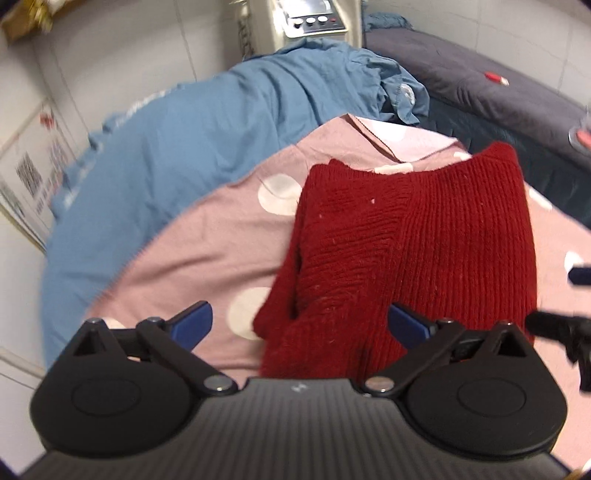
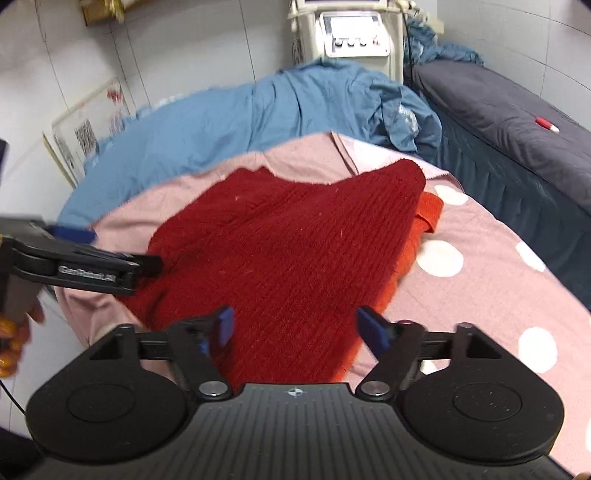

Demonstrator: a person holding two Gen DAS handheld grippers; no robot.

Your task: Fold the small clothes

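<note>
Underneath, a pink dotted sheet (image 2: 480, 236) carries the red knit sweater (image 2: 288, 251), with a blue quilt (image 2: 207, 129) behind, white tiled walls (image 2: 166, 44) and a cream machine (image 2: 351, 33). Left claw (image 1: 299, 325) and right claw (image 2: 295, 328) both gape wide, holding nothing.

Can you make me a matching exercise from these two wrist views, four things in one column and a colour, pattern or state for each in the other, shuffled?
Column one:
1. ribbed knitted sweater
2. polka-dot sheet
3. crumpled quilt
4. left gripper

Column two:
A. plain blue
B. jaws open, holding nothing
C. dark red
D. pink with white dots

Pairs: 1-C, 2-D, 3-A, 4-B. The right gripper is open too.
</note>
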